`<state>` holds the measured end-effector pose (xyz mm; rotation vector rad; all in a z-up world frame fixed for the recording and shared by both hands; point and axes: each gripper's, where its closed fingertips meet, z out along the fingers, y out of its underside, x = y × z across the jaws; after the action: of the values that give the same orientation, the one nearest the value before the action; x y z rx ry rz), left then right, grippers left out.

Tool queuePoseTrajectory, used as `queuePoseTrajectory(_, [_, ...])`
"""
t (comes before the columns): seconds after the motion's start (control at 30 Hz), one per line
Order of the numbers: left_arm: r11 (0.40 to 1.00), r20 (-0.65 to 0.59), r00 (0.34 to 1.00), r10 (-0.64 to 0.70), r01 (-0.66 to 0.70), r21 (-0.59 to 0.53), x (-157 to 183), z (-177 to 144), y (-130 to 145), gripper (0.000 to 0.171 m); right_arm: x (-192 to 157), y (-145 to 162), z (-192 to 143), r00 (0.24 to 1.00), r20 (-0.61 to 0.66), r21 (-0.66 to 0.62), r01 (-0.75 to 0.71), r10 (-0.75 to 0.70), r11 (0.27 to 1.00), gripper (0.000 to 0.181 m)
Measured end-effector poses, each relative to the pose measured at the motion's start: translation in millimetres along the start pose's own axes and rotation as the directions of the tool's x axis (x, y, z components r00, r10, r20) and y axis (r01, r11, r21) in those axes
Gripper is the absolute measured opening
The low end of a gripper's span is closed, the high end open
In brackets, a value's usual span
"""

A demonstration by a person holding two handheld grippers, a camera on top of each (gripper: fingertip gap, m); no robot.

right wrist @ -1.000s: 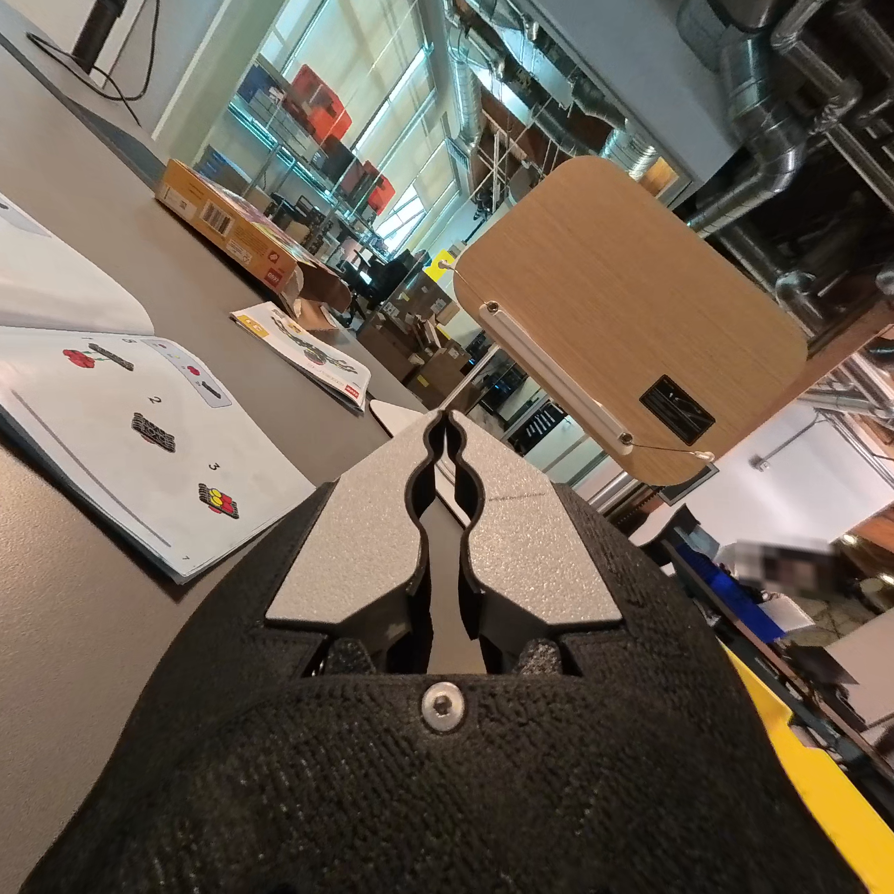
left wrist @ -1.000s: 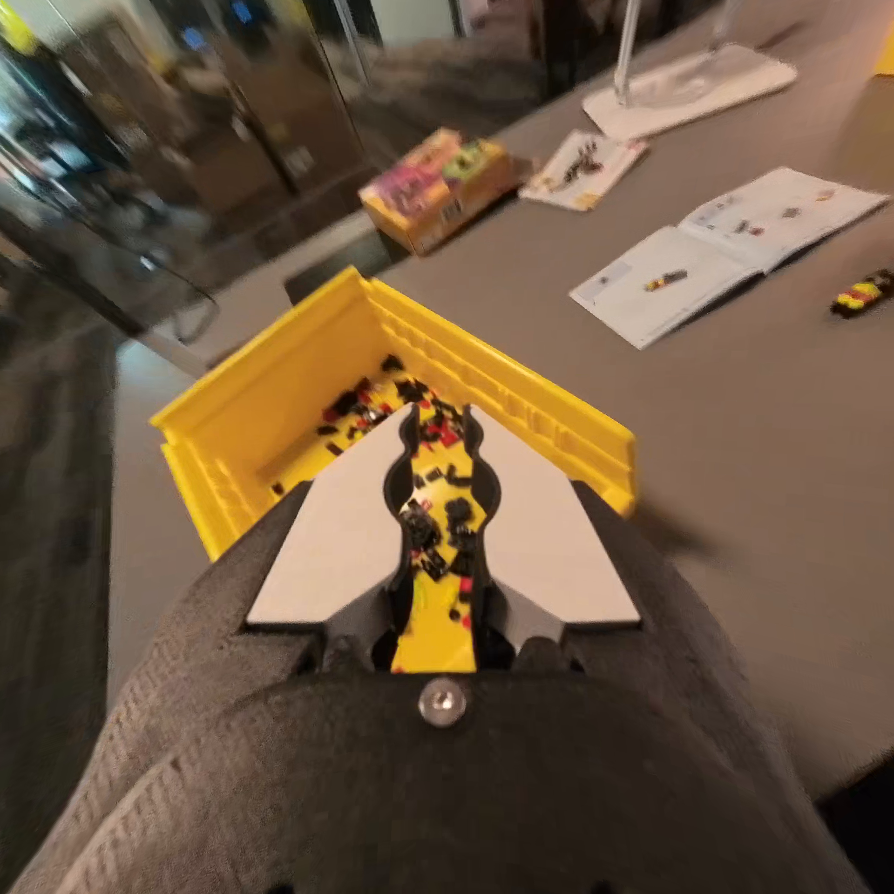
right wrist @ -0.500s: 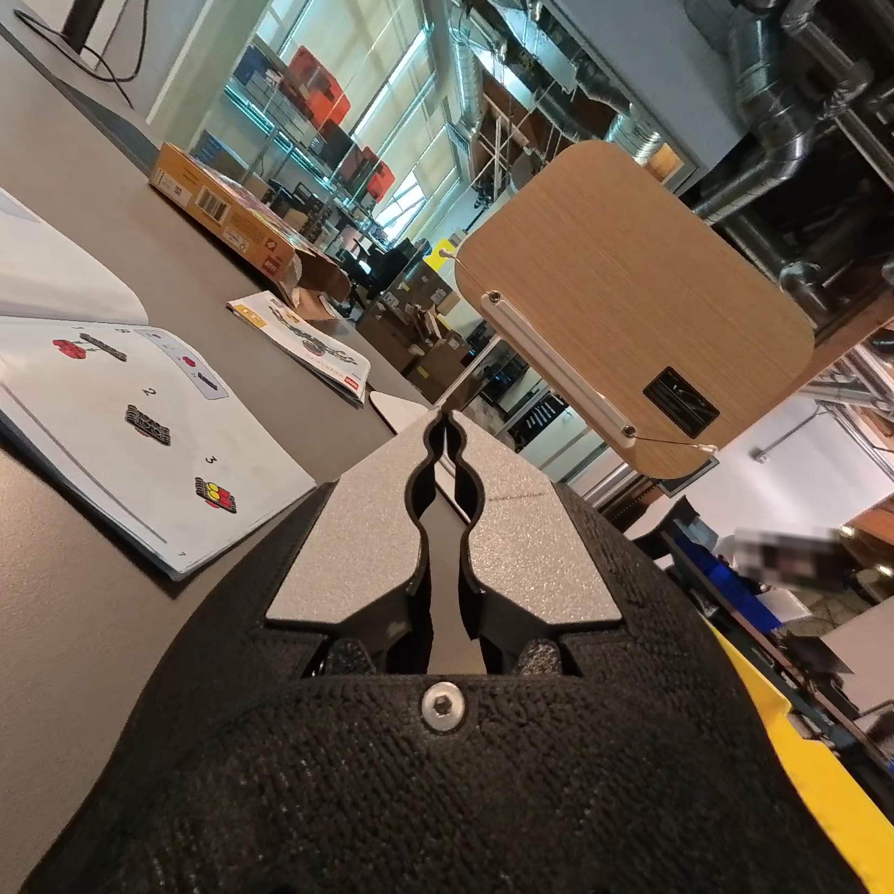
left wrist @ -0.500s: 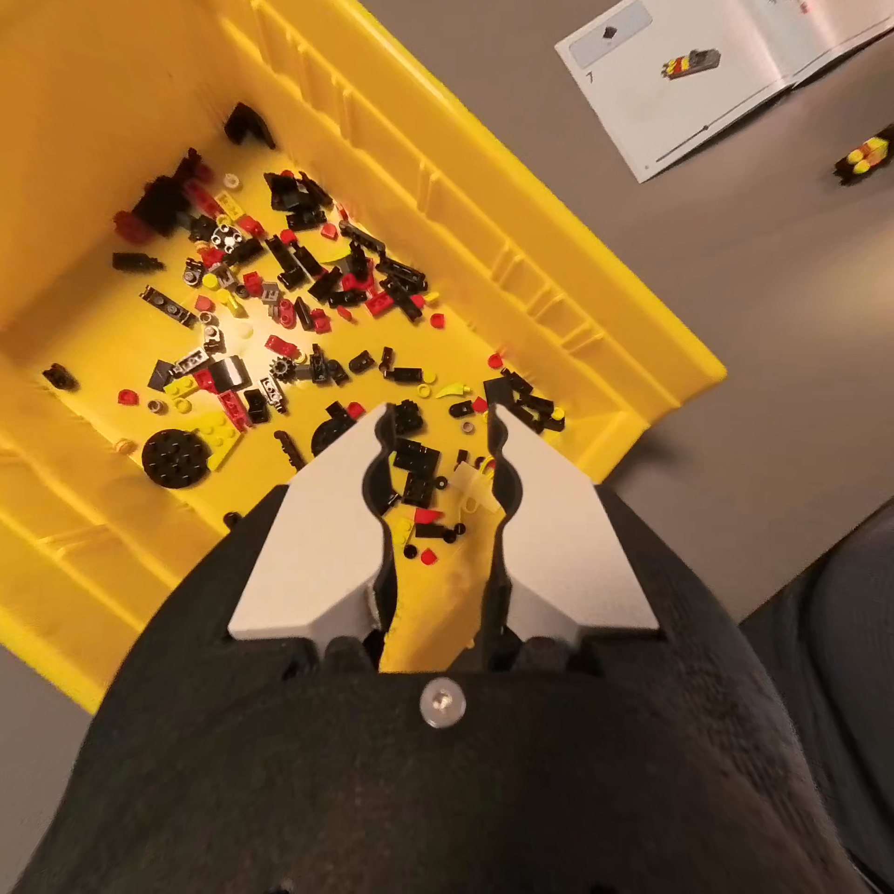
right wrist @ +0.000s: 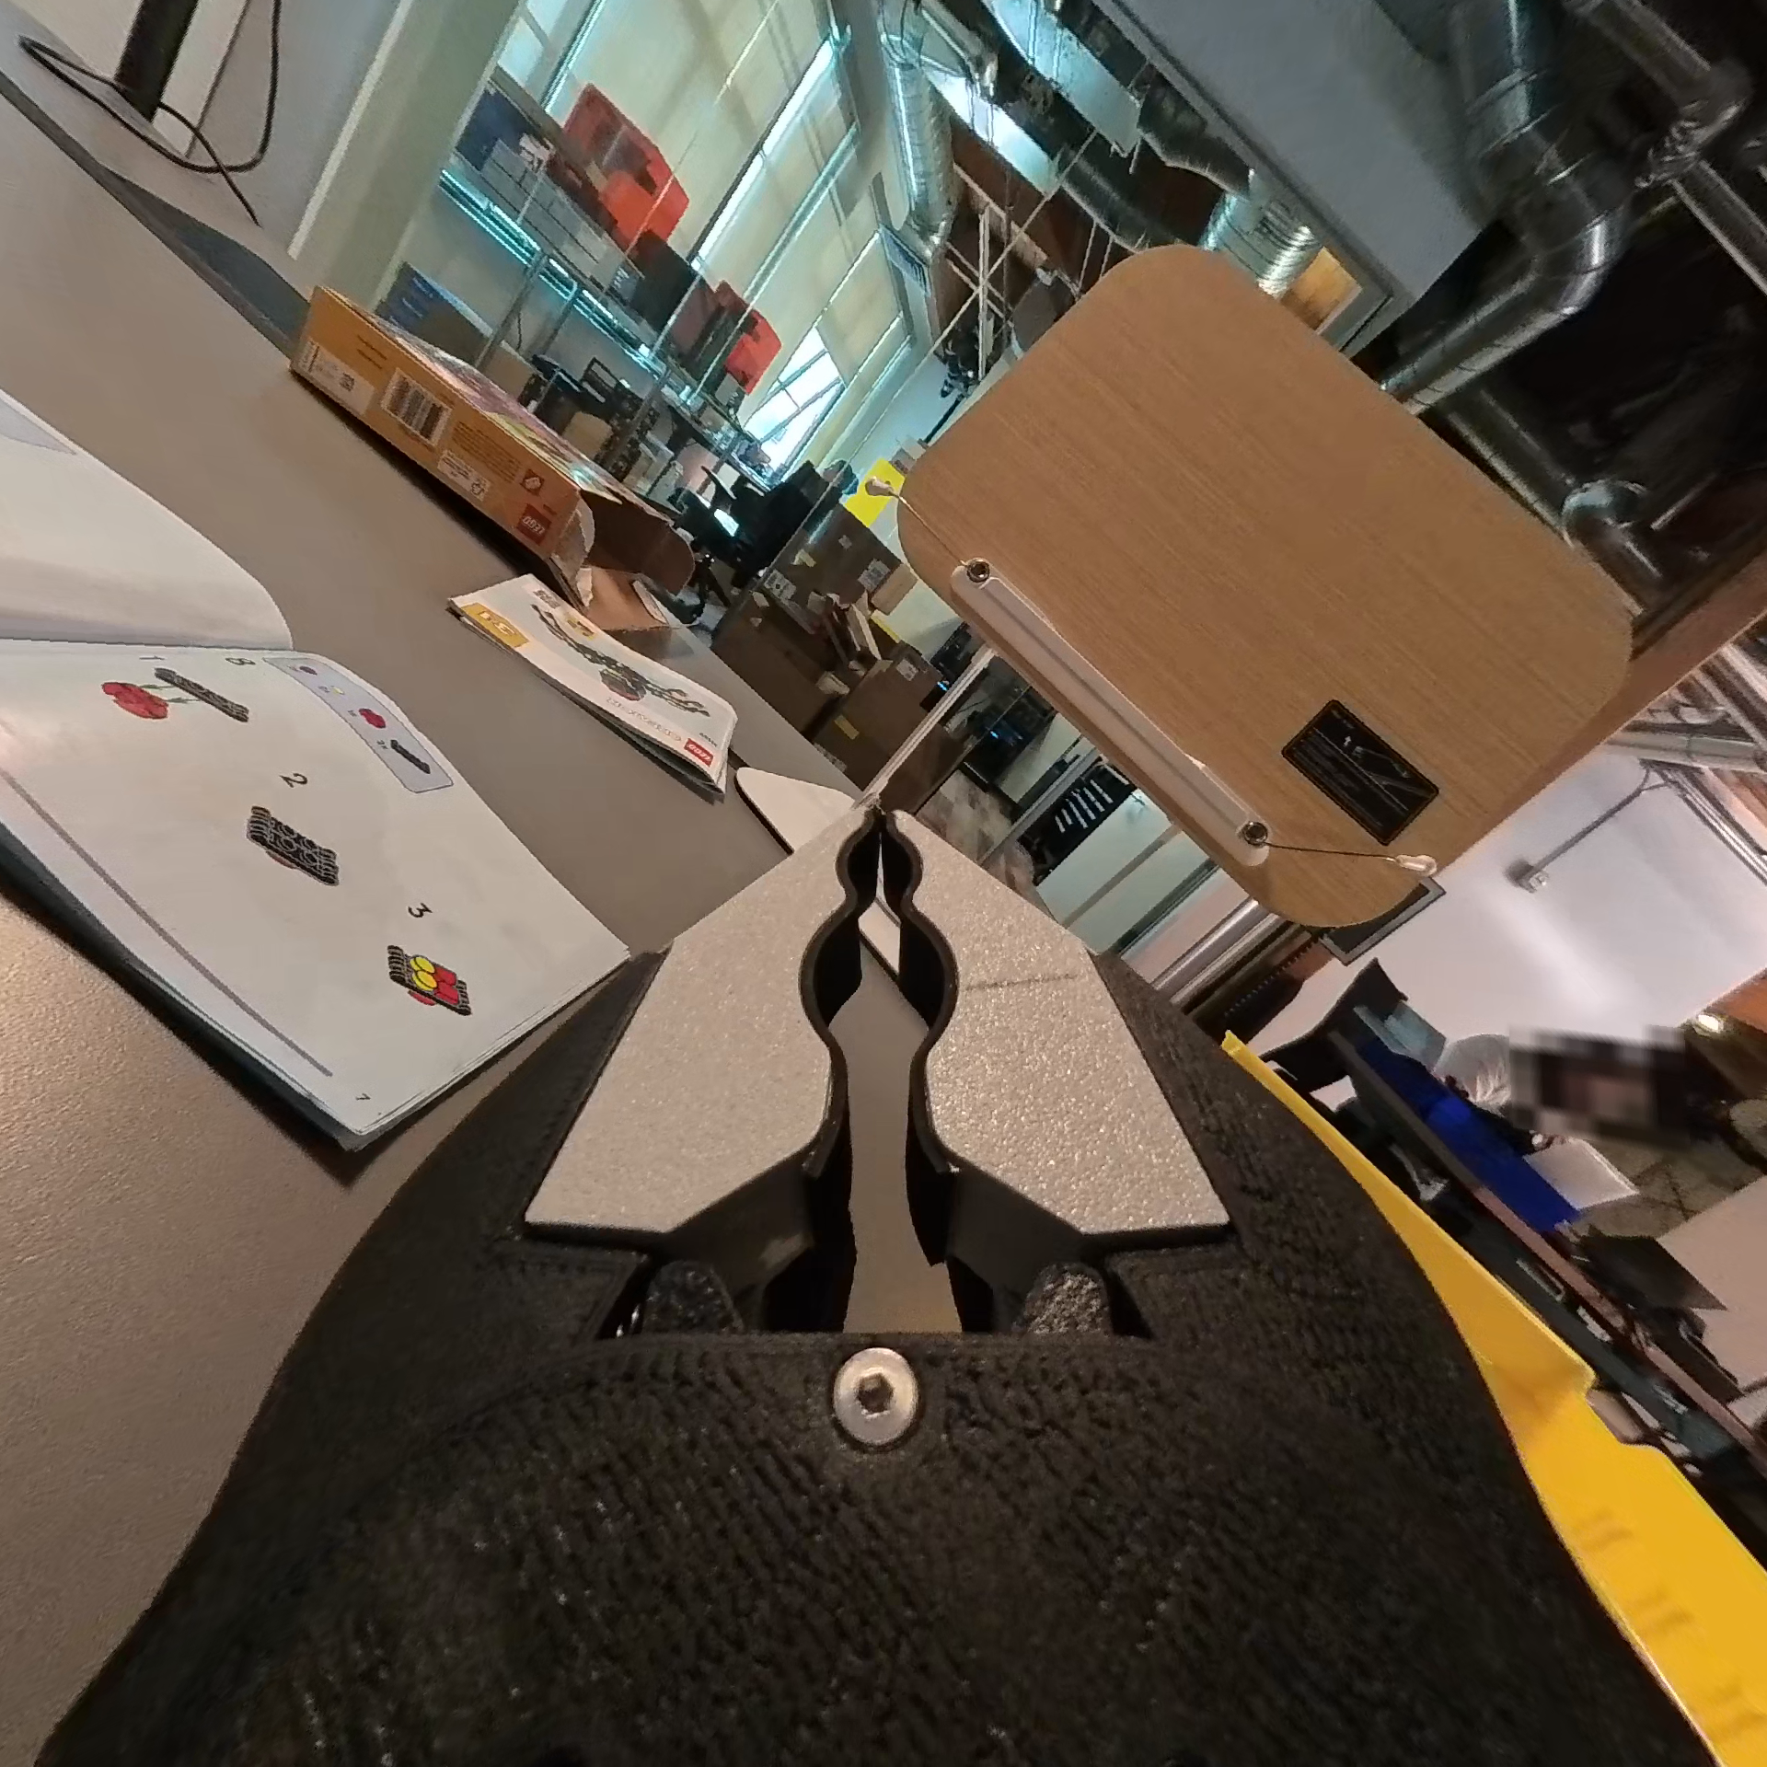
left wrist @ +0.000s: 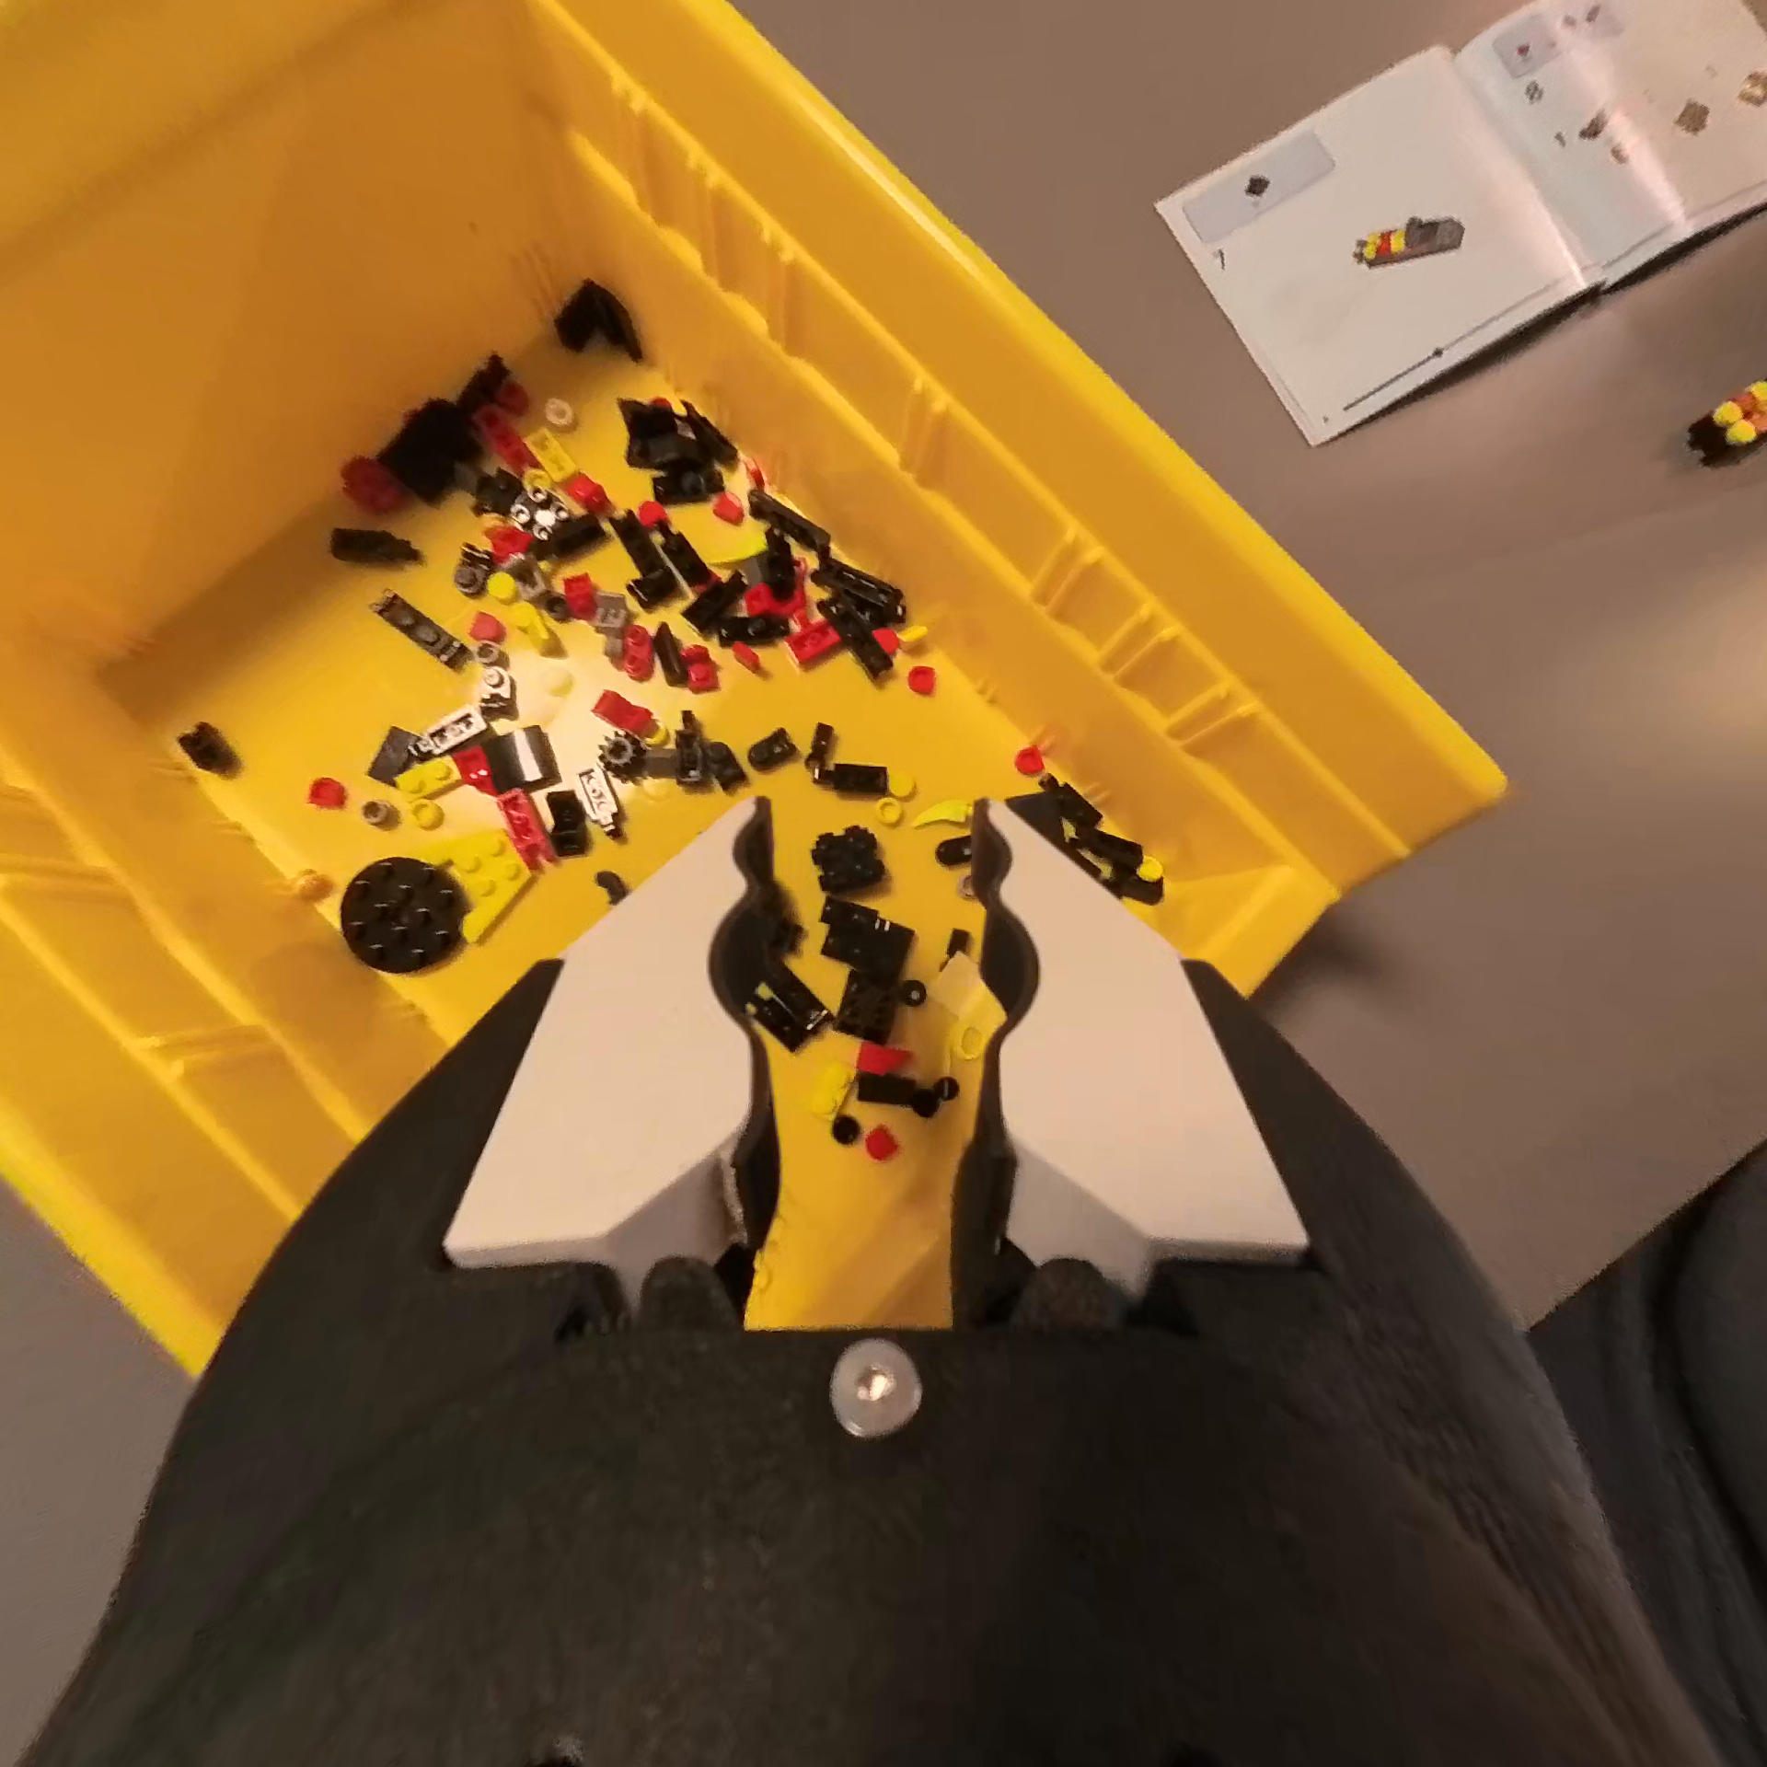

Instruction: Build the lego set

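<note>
Grey table (left wrist: 1434,669); yellow bin (left wrist: 1100,574) of loose bricks. Left gripper (left wrist: 870,822) hovers above, jaws wide, empty. Right gripper (right wrist: 878,818) closed, empty. Single out one brick; descend straight.

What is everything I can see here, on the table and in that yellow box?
Bin: one, yellow, on the table under the left gripper.
Loose bricks: many, black, red and yellow, scattered on the bin floor.
Round plate: one, black, near the bin's left wall.
Open booklet: one, white, on the table beyond the bin.
Small built piece: one, black, red and yellow, beside the booklet.
Set box: one, orange, farther back on the table.
Second booklet: one, closed, near the box.
Table: one, grey.
Left gripper: open, over the bin.
Right gripper: shut, empty, low over the table.
</note>
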<state>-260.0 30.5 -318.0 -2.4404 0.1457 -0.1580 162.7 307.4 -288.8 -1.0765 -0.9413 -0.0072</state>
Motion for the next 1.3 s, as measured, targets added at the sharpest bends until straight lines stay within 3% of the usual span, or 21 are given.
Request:
queuePoseTrajectory(0.3, [0.999,0.062,0.997,0.034,-0.036,0.031,-17.0,-8.2,-15.7,0.040,1.2,2.1,0.6,1.000,-0.006,-0.010,-0.001,0.001,1.000,0.000])
queuePoseTrajectory(0.5, [0.998,0.001,1.000,0.013,-0.013,0.067,-32.2,-14.7,-66.8,0.040,3.9,4.9,0.6,1.000,-0.020,-0.026,-0.009,0.008,1.000,0.000])
queuePoseTrajectory(0.67, [0.997,-0.029,0.999,0.041,-0.043,-0.057,-51.4,0.4,-90.9,0.040,4.1,7.8,1.7,1.000,-0.026,-0.045,0.005,-0.006,0.999,0.000])
queuePoseTrajectory(1.0, [0.922,0.032,0.999,-0.020,0.031,-0.386,-106.1,72.9,-57.1,0.040,3.0,12.3,3.6,0.999,-0.027,-0.076,0.033,-0.035,0.997,0.000])
queuePoseTrajectory(1.17, [0.907,0.005,0.998,-0.058,0.055,-0.418,-106.9,90.1,-45.7,0.040,2.4,13.2,4.2,0.999,-0.027,-0.083,0.042,-0.044,0.996,0.000])
queuePoseTrajectory(1.3, [0.914,-0.092,0.991,-0.096,0.051,-0.403,-88.8,94.4,-46.4,0.040,1.0,13.4,4.7,0.998,-0.022,-0.085,0.052,-0.054,0.995,0.000])
